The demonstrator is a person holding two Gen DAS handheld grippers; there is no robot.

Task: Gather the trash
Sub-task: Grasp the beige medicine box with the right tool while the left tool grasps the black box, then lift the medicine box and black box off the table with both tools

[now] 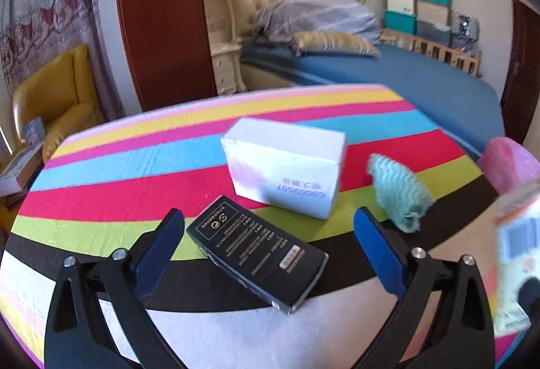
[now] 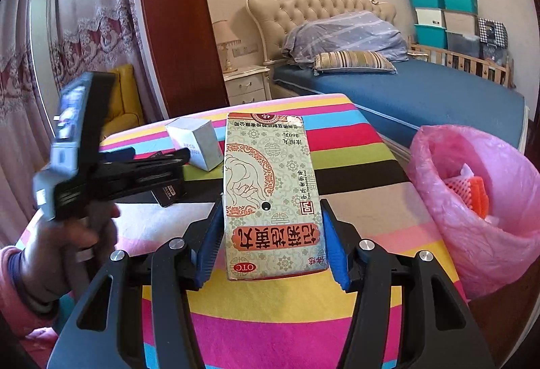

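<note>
With the right gripper (image 2: 270,237) clamped on the medicine box (image 2: 270,197), carry it level over the pink bag (image 2: 479,210); the left gripper (image 1: 270,247), fingers spread, straddles the black box (image 1: 256,254) on the desk (image 1: 101,187).

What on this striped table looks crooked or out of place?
The black box lies askew across the stripes, one corner near the table edge. The crumpled teal cloth sits loose beside the white box. Nothing looks spilled or broken.
</note>
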